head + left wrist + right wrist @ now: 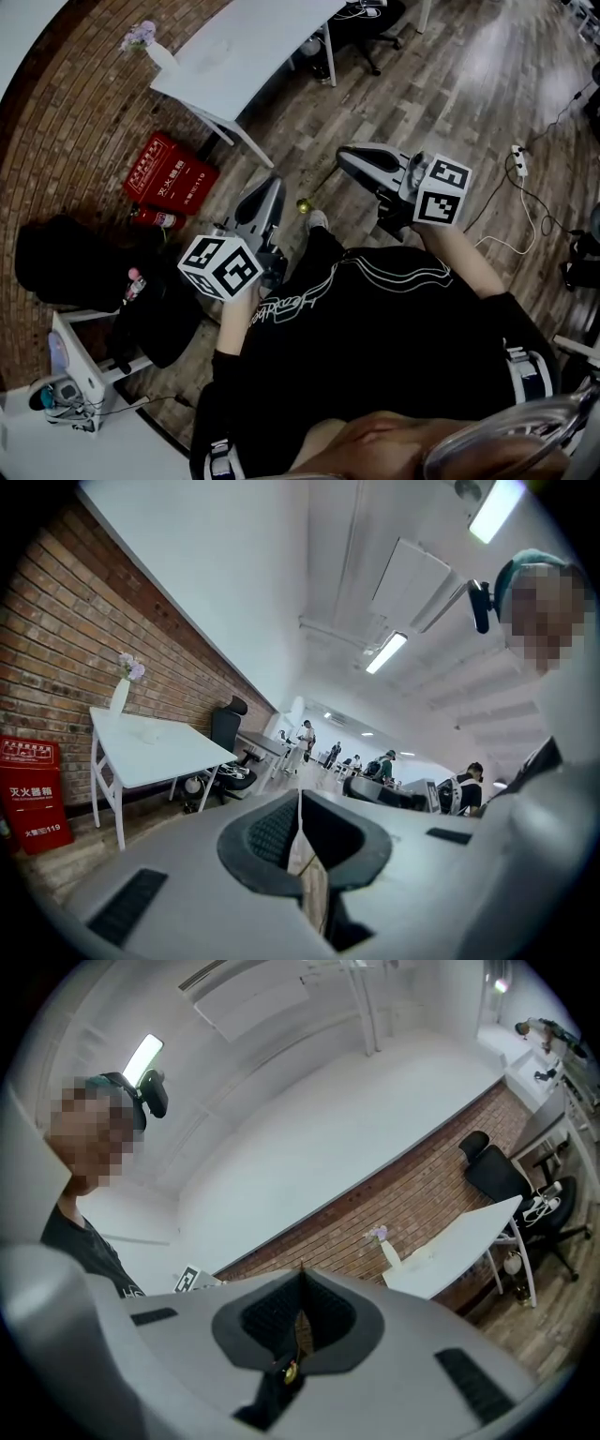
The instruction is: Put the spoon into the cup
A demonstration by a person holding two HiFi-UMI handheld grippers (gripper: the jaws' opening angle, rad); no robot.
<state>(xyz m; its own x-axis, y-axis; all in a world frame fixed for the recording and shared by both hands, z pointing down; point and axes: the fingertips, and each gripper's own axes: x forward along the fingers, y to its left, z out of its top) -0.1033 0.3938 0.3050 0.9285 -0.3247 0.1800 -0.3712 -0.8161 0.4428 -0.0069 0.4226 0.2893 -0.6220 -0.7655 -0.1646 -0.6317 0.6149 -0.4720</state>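
No spoon and no cup can be made out in any view. A person in a black top stands on a wooden floor and holds both grippers out in front. My left gripper (265, 192) is shut and empty, its pads meeting tip to tip in the left gripper view (300, 795). Farther right, my right gripper (361, 157) is also shut with nothing between its pads (301, 1277). Both point toward a white table (246, 52) that stands some way ahead against the brick wall.
A vase of flowers (150, 47) stands on the table's far corner. A red fire-extinguisher box (169, 173) sits on the floor left of the table, with a black bag (66, 258) nearer. A black office chair (370, 28) and a power strip (518, 161) lie to the right.
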